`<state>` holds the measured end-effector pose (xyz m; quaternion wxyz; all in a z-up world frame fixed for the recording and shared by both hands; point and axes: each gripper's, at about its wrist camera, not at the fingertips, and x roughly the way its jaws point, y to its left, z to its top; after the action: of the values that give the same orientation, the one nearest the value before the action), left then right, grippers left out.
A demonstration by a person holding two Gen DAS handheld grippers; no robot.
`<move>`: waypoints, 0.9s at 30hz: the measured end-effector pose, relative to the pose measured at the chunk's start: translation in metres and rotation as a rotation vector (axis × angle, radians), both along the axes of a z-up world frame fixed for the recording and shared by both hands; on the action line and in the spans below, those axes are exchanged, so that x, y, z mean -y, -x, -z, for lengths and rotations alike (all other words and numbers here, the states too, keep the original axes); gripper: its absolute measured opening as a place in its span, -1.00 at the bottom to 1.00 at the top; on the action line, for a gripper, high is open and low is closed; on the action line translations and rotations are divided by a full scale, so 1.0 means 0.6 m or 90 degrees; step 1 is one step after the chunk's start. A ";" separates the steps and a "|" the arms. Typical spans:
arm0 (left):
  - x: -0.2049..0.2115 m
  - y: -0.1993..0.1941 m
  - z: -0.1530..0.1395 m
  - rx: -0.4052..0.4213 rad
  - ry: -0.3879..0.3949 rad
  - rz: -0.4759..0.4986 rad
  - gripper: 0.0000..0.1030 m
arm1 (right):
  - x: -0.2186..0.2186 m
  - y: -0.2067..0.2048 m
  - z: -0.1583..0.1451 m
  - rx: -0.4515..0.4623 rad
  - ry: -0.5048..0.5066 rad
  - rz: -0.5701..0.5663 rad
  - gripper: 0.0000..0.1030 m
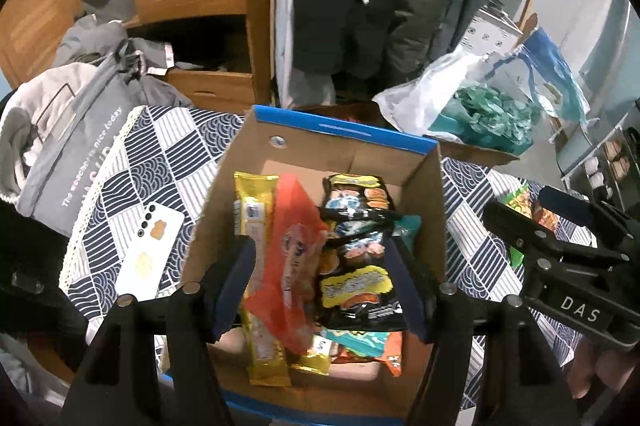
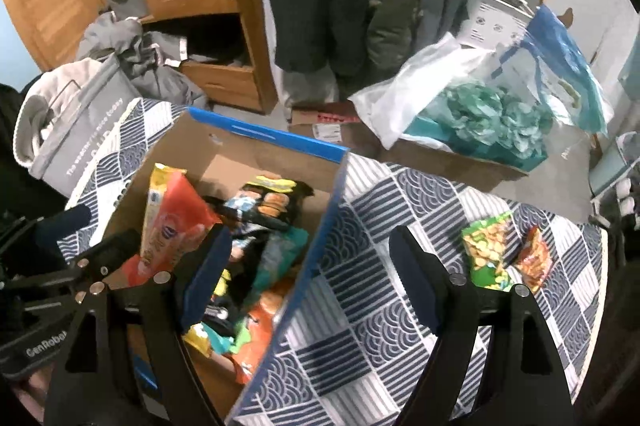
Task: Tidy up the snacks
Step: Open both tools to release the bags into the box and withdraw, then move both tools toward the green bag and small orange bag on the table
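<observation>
While both grippers hover over the cardboard box, 2 snack packets remain out on the tablecloth.
The green packet and orange packet lie just right of the right gripper, nearer it than the left gripper. Both jaws stand apart, empty; the right's are still opening. Only the left view shows the phone.

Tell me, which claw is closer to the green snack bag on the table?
Right. The right claw hangs open straddling the box's blue wall, with the green snack bag just beyond its outer finger. The left claw is over the box, farther away.
</observation>
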<state>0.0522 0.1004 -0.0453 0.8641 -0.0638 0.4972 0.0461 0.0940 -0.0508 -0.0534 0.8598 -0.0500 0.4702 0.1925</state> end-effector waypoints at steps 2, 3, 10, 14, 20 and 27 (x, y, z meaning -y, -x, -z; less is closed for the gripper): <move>0.012 -0.002 0.000 -0.001 -0.001 0.007 0.34 | 0.018 0.000 0.002 -0.001 0.001 0.010 0.58; 0.019 -0.003 0.000 -0.003 -0.002 0.011 0.36 | 0.025 0.000 0.003 -0.001 0.002 0.014 0.58; 0.069 -0.016 0.000 -0.008 -0.006 0.039 0.42 | 0.085 -0.002 0.005 -0.004 -0.001 0.045 0.59; 0.101 -0.024 0.004 -0.018 -0.002 0.053 0.49 | 0.118 -0.005 0.006 -0.005 -0.002 0.065 0.64; 0.144 -0.036 0.012 -0.033 0.003 0.073 0.49 | 0.177 -0.009 0.013 -0.005 0.003 0.091 0.64; 0.196 -0.055 0.030 -0.059 -0.002 0.090 0.50 | 0.253 -0.020 0.038 -0.022 0.013 0.128 0.64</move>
<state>0.0850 -0.0173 -0.0632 0.8414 -0.0249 0.5397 -0.0116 0.1063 -0.2024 -0.0760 0.8661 -0.0084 0.4894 0.1014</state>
